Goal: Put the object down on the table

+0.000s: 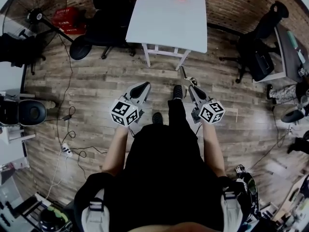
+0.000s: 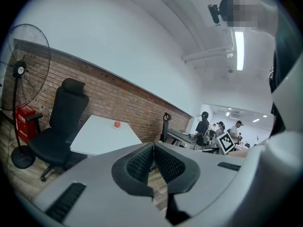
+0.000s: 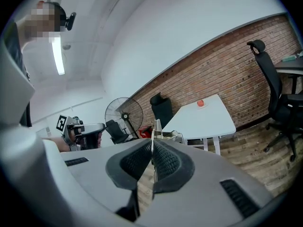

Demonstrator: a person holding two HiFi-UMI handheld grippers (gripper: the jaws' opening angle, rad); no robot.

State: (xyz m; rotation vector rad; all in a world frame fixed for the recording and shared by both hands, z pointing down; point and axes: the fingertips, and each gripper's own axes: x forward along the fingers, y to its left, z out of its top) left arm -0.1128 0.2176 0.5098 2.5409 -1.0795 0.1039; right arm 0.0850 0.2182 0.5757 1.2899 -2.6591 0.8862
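Right gripper (image 1: 190, 85) jaws clamped on a thin metal tool (image 1: 184, 75) (kind unclear); left gripper (image 1: 144, 85) jaws together, both well apart from the table (image 1: 166, 30).

a ceiling strip light (image 2: 238, 44) glows bright; fisheye edges bend and darken.

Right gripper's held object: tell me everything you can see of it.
The held object is a thin, silvery metal piece, seen edge-on in the right gripper view. It is pinched between the shut jaws of the right gripper and sticks out past their tips. A pale wire-like loop branches off one side. In the head view it points forward, above the wood floor, short of the white table. What tool it is cannot be told.
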